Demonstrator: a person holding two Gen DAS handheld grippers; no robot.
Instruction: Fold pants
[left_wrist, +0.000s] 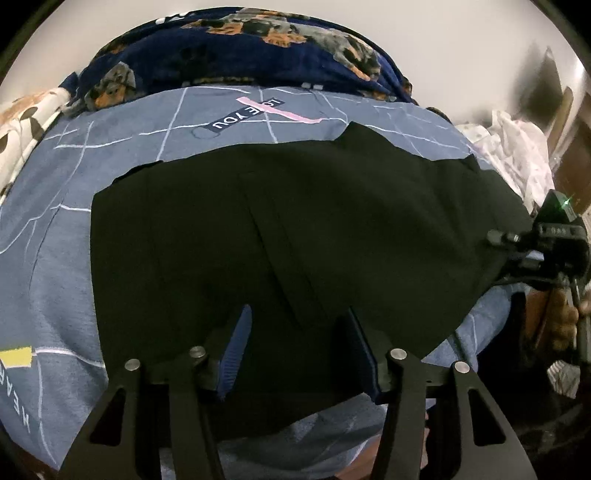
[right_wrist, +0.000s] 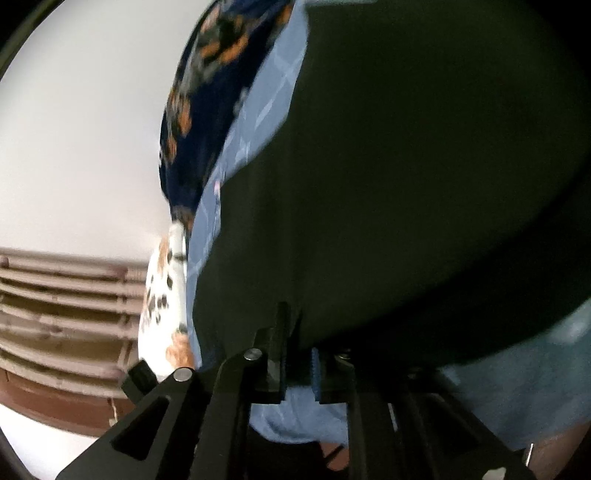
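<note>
Black pants (left_wrist: 295, 229) lie spread flat on a blue bedsheet (left_wrist: 55, 229) with white lines. My left gripper (left_wrist: 299, 314) is open just above the near part of the pants, with its blue-padded fingers (left_wrist: 236, 347) spread over the fabric. My right gripper (right_wrist: 301, 336) is closed on the pants' edge (right_wrist: 369, 184) and lifts it; the view is tilted and blurred. The right gripper also shows at the right edge of the left wrist view (left_wrist: 498, 236), at the pants' right side.
A navy blanket with an orange and grey print (left_wrist: 240, 48) is bunched at the far edge of the bed. A white patterned cloth (left_wrist: 22, 129) lies far left. Pale laundry (left_wrist: 517, 147) is piled at the right. A slatted brown panel (right_wrist: 62, 314) stands beyond the bed.
</note>
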